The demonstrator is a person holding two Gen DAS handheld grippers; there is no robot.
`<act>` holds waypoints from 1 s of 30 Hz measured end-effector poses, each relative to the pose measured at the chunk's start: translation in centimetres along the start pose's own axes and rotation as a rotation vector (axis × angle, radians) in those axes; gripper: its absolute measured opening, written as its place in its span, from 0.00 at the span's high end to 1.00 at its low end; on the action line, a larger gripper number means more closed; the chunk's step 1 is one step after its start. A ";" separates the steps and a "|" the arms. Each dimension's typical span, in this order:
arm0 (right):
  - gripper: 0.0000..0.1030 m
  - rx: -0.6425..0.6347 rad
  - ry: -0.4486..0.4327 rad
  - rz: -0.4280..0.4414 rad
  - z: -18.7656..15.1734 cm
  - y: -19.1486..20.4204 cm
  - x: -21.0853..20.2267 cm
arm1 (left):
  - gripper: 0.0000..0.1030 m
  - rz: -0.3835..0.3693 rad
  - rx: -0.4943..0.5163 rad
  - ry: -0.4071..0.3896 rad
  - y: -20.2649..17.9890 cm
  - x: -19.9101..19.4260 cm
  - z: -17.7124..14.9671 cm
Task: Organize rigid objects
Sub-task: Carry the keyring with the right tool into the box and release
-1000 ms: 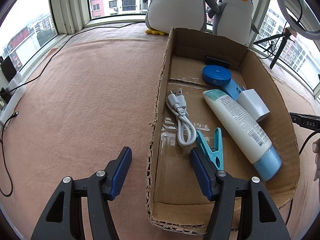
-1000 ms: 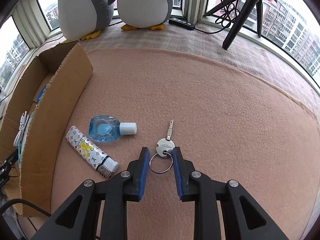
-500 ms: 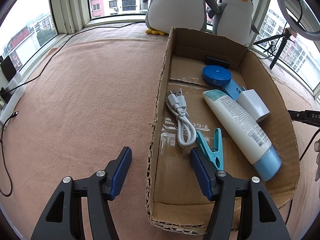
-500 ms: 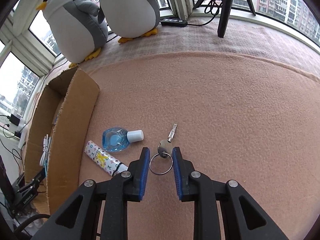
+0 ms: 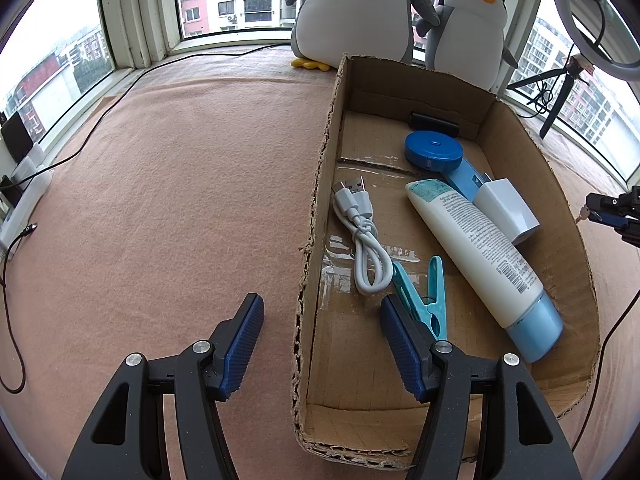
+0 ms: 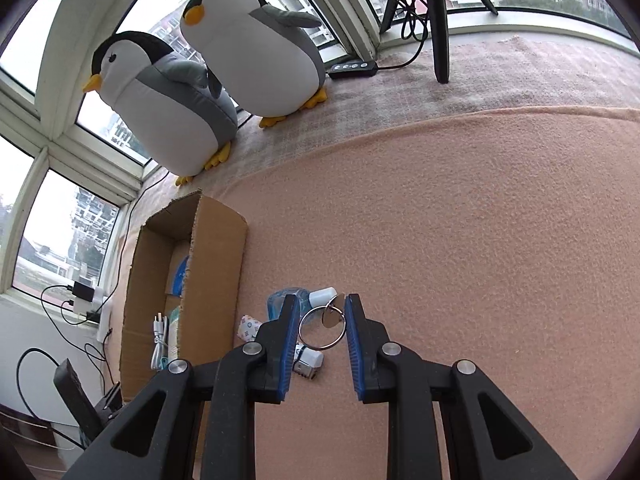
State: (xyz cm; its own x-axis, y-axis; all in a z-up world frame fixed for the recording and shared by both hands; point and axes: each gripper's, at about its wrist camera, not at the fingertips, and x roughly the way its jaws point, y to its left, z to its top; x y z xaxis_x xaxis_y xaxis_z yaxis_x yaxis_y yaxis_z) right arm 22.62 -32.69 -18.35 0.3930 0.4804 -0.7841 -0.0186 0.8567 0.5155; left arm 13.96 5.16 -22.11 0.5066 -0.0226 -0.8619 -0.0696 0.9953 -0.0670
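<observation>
My right gripper is shut on a metal key ring with a silver key, held up above the pink blanket. Below it lie a small blue bottle with a white cap and a patterned lighter, both partly hidden by my fingers. The cardboard box holds a white USB cable, a teal clothespin, a lotion tube, a white charger and a blue tape measure. My left gripper is open, astride the box's left wall.
Two plush penguins sit on the window sill behind the box. A tripod leg and a power strip stand at the back right. Cables trail along the blanket's left edge. My right gripper shows beyond the box's right wall.
My right gripper has risen off the blanket with the key ring between its fingers and tilted up toward the penguins. The left gripper has stayed in place.
</observation>
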 end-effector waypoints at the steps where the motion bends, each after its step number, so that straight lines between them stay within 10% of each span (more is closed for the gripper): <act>1: 0.80 -0.005 -0.003 0.009 0.1 0.4 -0.2 | 0.36 0.000 0.000 0.000 0.0 0.0 0.0; 30: 0.80 -0.279 -0.021 0.093 2.6 15.1 2.1 | 0.36 0.000 0.000 0.000 0.0 0.0 0.0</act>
State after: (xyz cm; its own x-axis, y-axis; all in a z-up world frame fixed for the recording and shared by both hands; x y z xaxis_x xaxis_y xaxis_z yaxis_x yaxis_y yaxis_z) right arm 25.53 -19.19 -11.35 0.3971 0.5575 -0.7290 -0.3060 0.8293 0.4675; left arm 13.95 5.14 -22.09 0.5066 -0.0226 -0.8619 -0.0692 0.9954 -0.0668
